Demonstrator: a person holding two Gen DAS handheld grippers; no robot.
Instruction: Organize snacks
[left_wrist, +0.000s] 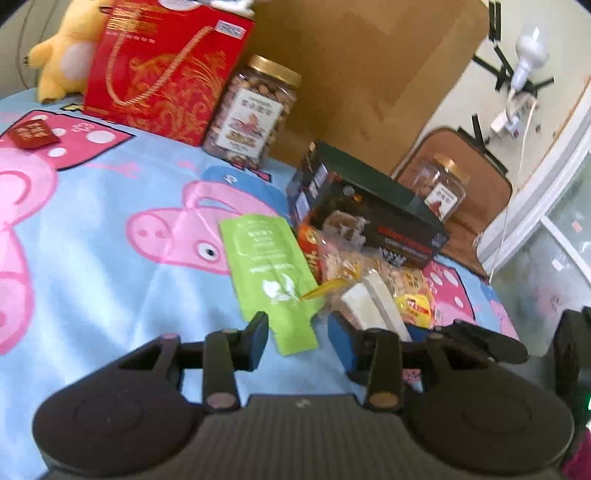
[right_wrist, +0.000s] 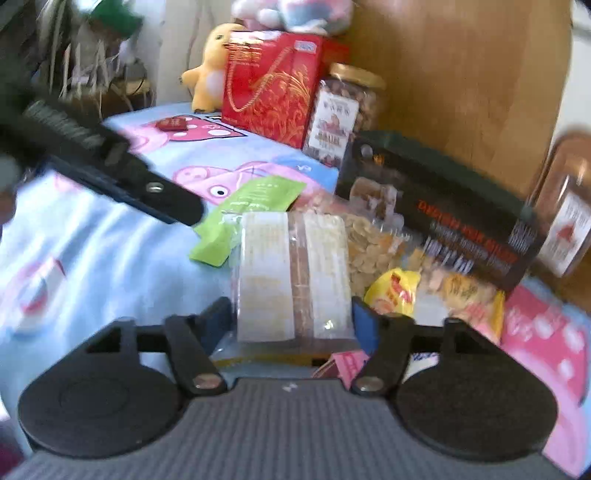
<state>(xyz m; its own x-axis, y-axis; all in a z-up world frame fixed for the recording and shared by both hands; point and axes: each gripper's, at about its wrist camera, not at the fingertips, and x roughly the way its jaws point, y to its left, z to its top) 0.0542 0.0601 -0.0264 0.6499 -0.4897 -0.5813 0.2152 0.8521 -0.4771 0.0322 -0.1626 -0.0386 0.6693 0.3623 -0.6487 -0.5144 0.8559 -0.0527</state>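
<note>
Two pale wafer slabs (right_wrist: 291, 273), brown-filled, in clear wrap.

Glossy clear plastic wraps the wafer pack (right_wrist: 291, 280); the pig-print sheet (left_wrist: 110, 206) is soft matt cloth; the nut jar (left_wrist: 255, 110) is shiny plastic.

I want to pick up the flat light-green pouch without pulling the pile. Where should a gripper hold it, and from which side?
Grip the flat light-green pouch at its free narrow end, nearest the open left gripper, coming from the bare blanket side. Its far edge lies against the snack pile, and it lies flat, so pinch the edge.
</note>
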